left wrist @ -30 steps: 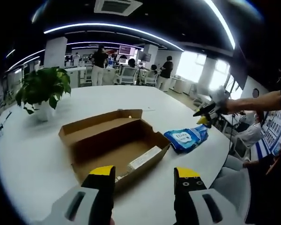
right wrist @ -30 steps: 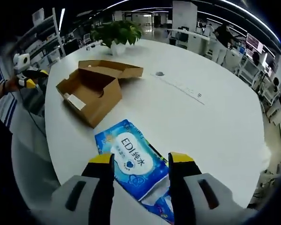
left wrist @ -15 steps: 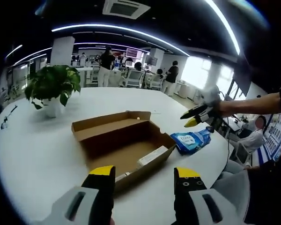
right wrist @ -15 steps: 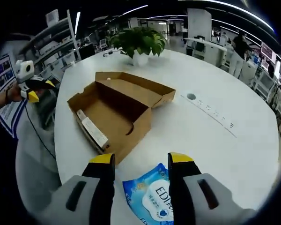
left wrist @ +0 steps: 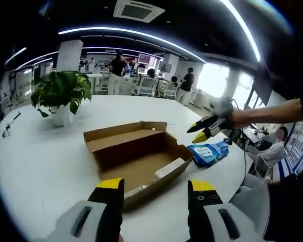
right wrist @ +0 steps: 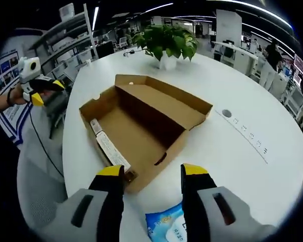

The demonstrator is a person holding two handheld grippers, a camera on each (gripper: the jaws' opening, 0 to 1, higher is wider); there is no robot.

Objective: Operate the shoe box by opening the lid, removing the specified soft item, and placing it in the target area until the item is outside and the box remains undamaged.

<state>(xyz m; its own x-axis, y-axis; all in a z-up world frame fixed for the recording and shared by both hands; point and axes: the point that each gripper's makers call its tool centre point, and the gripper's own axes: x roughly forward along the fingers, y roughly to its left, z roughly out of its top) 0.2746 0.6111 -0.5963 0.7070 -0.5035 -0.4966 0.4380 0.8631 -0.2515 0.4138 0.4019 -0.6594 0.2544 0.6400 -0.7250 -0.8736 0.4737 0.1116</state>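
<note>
An open brown cardboard shoe box (left wrist: 136, 156) (right wrist: 141, 128) lies on the white round table (left wrist: 40, 161) with its lid folded back. Inside I see only a white label strip (right wrist: 111, 148). A blue soft wipes pack (left wrist: 208, 151) (right wrist: 167, 228) rests on the table beside the box. My left gripper (left wrist: 154, 187) stands open just short of the box's near wall. My right gripper (right wrist: 150, 174) is open, above the gap between the box and the pack. In the left gripper view the right gripper (left wrist: 206, 130) hovers above the pack, held by an arm.
A potted green plant (left wrist: 60, 96) (right wrist: 166, 43) stands on the far side of the table. A row of small marks and a round grommet (right wrist: 226, 114) lie on the table surface. People and desks fill the office behind. A chair (right wrist: 40, 201) sits near the table edge.
The right gripper has drawn back from over the wipes pack toward the box, so the pack now shows only at the bottom edge. The left gripper view has shifted slightly.
</note>
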